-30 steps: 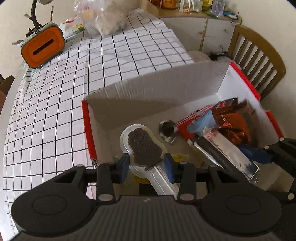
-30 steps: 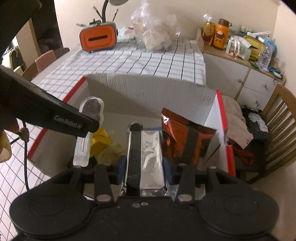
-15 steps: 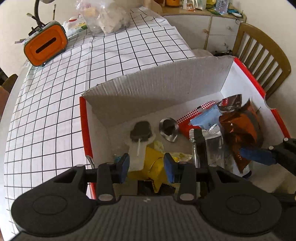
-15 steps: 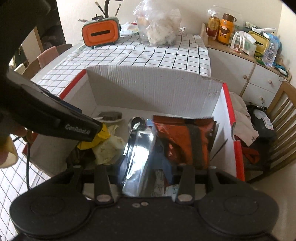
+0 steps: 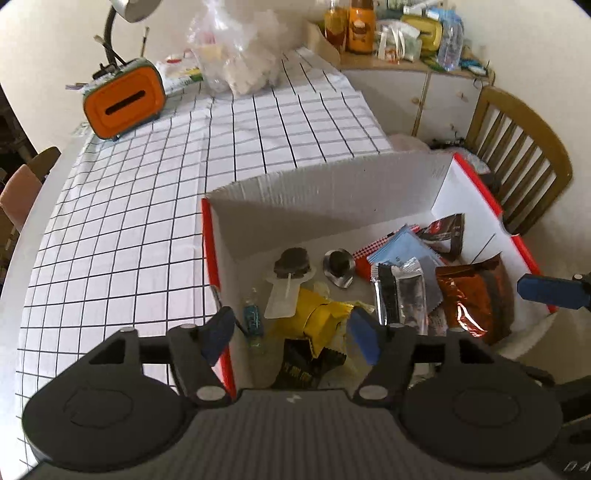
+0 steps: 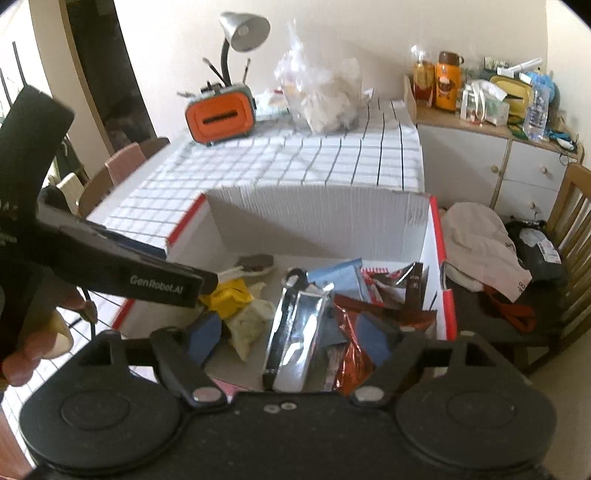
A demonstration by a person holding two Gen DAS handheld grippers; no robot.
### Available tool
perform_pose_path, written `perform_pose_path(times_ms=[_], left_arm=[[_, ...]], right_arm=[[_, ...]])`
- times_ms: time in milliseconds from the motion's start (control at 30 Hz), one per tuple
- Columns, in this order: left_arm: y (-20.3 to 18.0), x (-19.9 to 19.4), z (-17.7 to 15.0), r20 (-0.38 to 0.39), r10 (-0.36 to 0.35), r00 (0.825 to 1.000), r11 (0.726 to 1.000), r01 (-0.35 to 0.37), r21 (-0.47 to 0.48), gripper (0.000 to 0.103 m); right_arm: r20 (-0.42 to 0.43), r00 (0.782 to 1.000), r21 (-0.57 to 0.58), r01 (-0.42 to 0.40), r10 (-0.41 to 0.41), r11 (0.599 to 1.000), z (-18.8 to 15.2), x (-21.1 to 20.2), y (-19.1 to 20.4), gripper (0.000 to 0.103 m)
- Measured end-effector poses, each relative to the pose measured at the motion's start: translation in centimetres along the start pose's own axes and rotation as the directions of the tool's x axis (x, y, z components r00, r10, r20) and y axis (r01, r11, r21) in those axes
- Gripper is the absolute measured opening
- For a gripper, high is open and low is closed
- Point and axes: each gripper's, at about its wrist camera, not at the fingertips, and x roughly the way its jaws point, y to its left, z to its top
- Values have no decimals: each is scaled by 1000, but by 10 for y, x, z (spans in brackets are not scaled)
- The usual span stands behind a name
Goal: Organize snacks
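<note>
A white cardboard box with red edges holds several snacks. A clear-wrapped dark lollipop lies near its left wall, over a yellow packet. A silver packet with a black stripe lies in the middle beside an orange foil bag. My left gripper hangs above the box's near left corner, its jaws opening with nothing pressed between them. My right gripper hangs over the silver packet, its jaws opening too, clear of the packet.
The box sits on a table with a black-grid white cloth. At the far end stand an orange tissue holder, a desk lamp and a clear bag. A wooden chair and a cluttered sideboard are on the right.
Both grippers let go of their snacks: the lollipop and the silver packet now lie in the box. Both sets of jaws have spread and both grippers have lifted back from the box.
</note>
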Motion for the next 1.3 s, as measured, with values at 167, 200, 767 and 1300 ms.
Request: perform_pose_path(times_ms=[167, 200, 767, 1300], left_arm=[[5, -22, -7, 47, -14, 999, 1000, 15, -18, 78], [6, -27, -9, 60, -15, 998, 1000, 16, -22, 80], [34, -81, -41, 163, -75, 984, 995, 83, -47, 93], [41, -111, -59, 239, -54, 970, 996, 69, -55, 102]], right_arm=[[34, 999, 5, -7, 7, 1000, -1, -18, 3, 89], [40, 999, 6, -8, 7, 1000, -2, -21, 4, 90], [178, 983, 32, 37, -42, 999, -12, -70, 29, 103], [198, 979, 114, 27, -49, 993, -19, -88, 40, 103]])
